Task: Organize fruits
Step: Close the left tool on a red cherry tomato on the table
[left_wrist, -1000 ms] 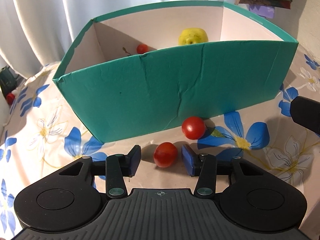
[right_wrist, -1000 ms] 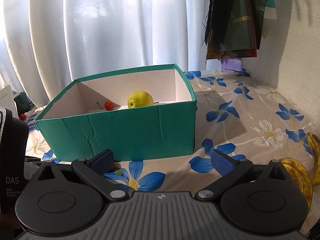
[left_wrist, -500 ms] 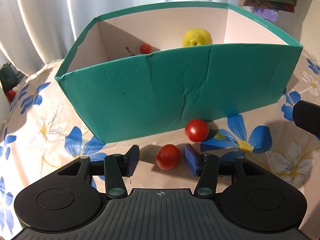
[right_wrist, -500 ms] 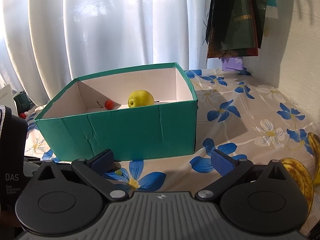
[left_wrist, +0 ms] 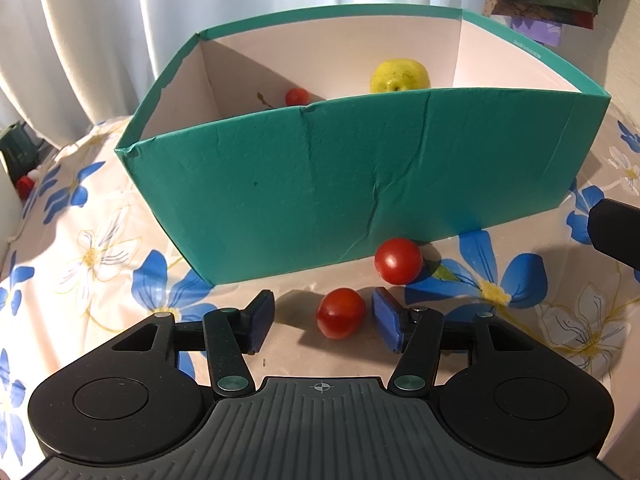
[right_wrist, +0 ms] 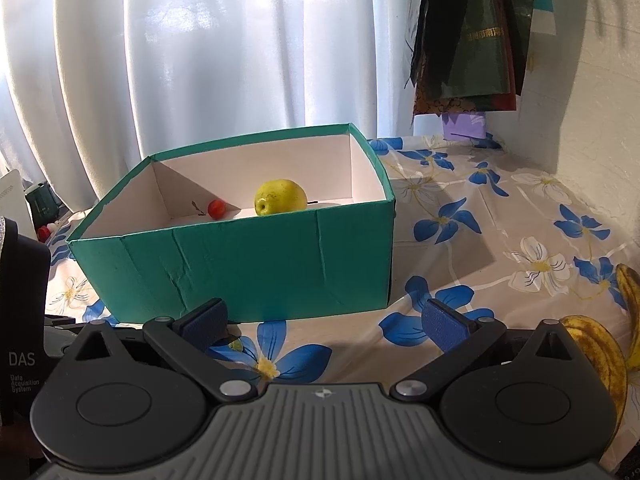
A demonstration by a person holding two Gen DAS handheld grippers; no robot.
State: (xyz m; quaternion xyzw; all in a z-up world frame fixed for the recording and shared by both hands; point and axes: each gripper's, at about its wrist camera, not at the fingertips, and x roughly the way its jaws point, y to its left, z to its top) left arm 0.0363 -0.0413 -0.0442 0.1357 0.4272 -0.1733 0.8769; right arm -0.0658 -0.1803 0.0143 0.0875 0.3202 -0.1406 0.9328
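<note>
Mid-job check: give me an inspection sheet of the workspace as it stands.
Surface: floral tablecloth.
Job's things: green box holds yellow apple and small tomato; two tomatoes outside, near tomato and far tomato; bananas at right.
Clutter: dark container, red-capped item.
Grippers: left hand-held gripper jaws just opening, near tomato between, untouched; right hand-held gripper open, empty.
Cables: nothing seen.
Surroundings: white curtain, hanging bags.
</note>
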